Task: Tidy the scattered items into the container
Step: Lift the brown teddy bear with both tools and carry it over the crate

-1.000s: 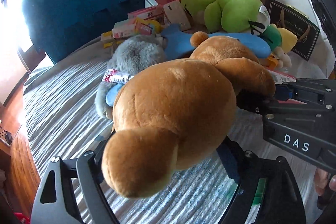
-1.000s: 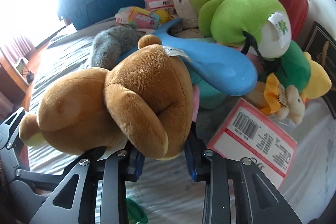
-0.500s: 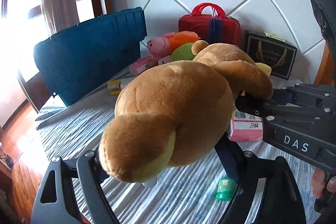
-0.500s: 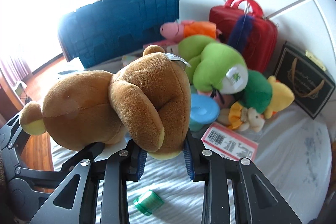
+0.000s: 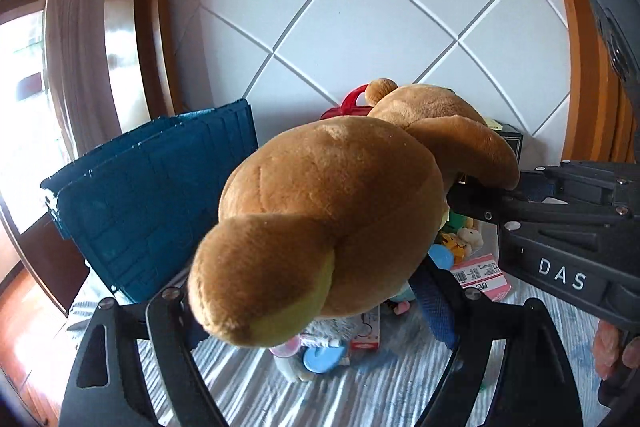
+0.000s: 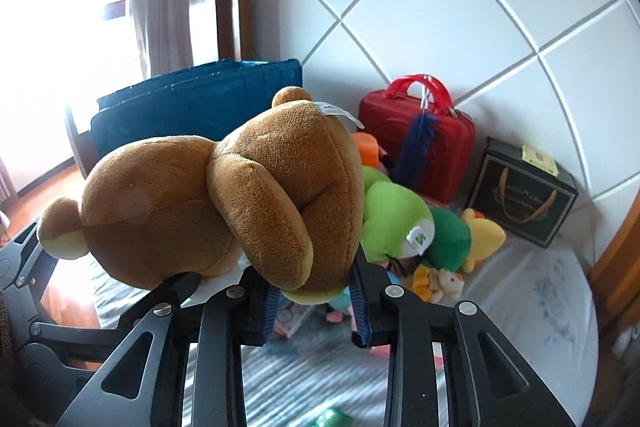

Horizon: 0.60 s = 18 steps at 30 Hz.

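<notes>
A brown plush bear [image 5: 332,215] hangs in the air above the striped bed, held by both grippers. My left gripper [image 5: 312,291] is shut on its lower body and leg. My right gripper [image 6: 314,297] is shut on its upper body, below the head [image 6: 288,187]; it also shows in the left wrist view [image 5: 492,187] at the bear's arm. The dark blue container [image 5: 160,207] stands at the back left, also in the right wrist view [image 6: 192,107]. Other scattered items lie below the bear.
A green plush [image 6: 396,223], a yellow duck plush [image 6: 482,239], a red case [image 6: 420,147] and a black gift box [image 6: 524,199] sit by the white quilted headboard. A pink box [image 5: 480,279] and a blue disc [image 5: 324,359] lie on the bed. A window is at left.
Both grippers have lifted the bear well up off the pile. The toys and the container now sit lower and farther away, and the headboard fills the upper view.
</notes>
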Tool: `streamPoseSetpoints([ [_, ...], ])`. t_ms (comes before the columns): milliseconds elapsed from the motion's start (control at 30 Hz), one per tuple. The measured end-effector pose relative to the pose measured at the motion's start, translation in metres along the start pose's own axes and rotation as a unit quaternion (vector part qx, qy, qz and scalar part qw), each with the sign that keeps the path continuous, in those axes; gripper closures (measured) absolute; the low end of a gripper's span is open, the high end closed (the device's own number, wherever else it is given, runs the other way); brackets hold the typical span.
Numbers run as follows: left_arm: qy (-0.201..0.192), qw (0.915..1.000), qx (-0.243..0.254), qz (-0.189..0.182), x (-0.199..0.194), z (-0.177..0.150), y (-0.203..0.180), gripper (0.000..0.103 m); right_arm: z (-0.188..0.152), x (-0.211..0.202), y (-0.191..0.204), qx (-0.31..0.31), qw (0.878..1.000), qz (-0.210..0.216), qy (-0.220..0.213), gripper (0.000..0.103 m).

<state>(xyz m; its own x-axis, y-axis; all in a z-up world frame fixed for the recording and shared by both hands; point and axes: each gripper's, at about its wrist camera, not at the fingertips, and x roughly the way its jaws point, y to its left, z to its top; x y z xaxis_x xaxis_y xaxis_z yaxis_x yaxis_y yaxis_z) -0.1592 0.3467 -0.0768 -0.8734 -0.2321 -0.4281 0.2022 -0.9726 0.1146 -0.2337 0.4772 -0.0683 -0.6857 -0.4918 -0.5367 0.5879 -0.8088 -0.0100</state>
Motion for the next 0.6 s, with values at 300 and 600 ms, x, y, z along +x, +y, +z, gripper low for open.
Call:
streamPoseSetpoints([
  [300, -0.007, 0.9987, 0.02, -0.045, 0.012, 0.027, 0.077, 0.019, 0.044, 0.011, 0.066, 0.029, 0.998, -0.057, -0.014, 0.073],
  [600, 0.001, 0.9967, 0.025, -0.077, 0.076, 0.055, 0.119, 0.019, 0.08, 0.071, 0.089, 0.036, 0.996, -0.085, 0.0, 0.073],
])
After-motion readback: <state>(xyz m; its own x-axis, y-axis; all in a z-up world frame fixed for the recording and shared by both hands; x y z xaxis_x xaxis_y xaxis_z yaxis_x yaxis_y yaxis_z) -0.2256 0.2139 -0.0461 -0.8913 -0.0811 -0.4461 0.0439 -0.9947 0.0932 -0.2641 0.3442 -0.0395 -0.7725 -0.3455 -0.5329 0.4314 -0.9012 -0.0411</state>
